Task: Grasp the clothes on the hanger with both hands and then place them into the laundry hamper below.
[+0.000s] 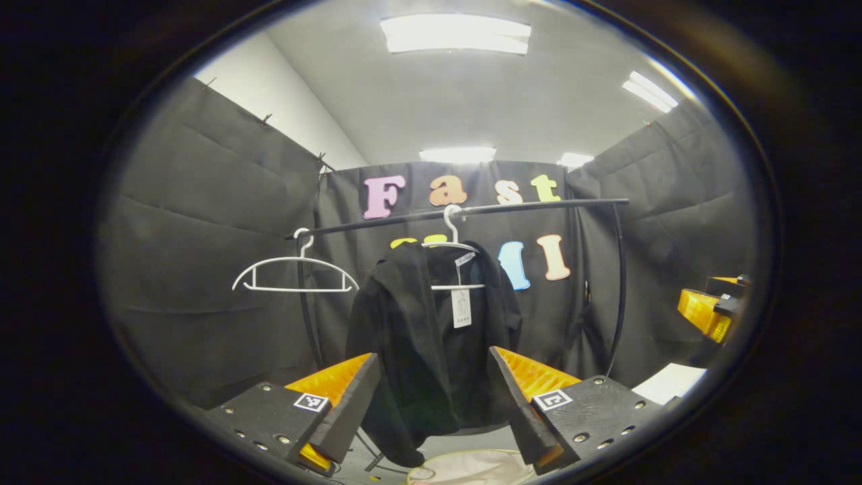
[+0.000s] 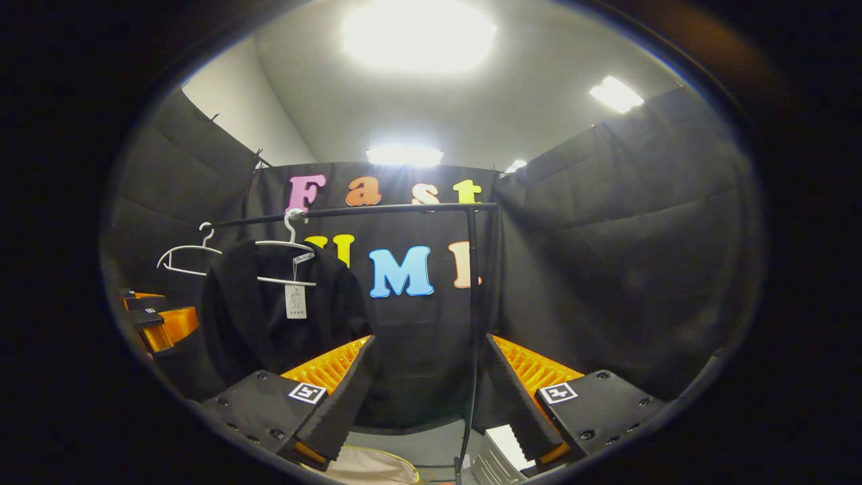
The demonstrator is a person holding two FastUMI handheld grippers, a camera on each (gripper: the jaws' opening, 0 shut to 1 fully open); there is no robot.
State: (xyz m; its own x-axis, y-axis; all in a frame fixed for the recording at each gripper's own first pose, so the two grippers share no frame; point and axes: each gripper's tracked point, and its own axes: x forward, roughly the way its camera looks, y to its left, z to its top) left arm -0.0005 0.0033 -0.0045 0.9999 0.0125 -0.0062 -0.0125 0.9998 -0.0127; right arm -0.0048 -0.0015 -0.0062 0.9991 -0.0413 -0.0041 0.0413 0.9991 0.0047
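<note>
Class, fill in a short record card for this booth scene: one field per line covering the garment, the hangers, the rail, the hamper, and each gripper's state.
garment: black jacket with a white tag, hanging on a white hanger
spare hanger: empty white hanger beside it on the same rail
rail: black clothes rail in front of the booth wall
hamper: pale laundry hamper below the jacket, only its rim seen
left gripper: open, aimed at the jacket, not touching
right gripper: open, holding nothing
task status: jacket not yet grasped
</note>
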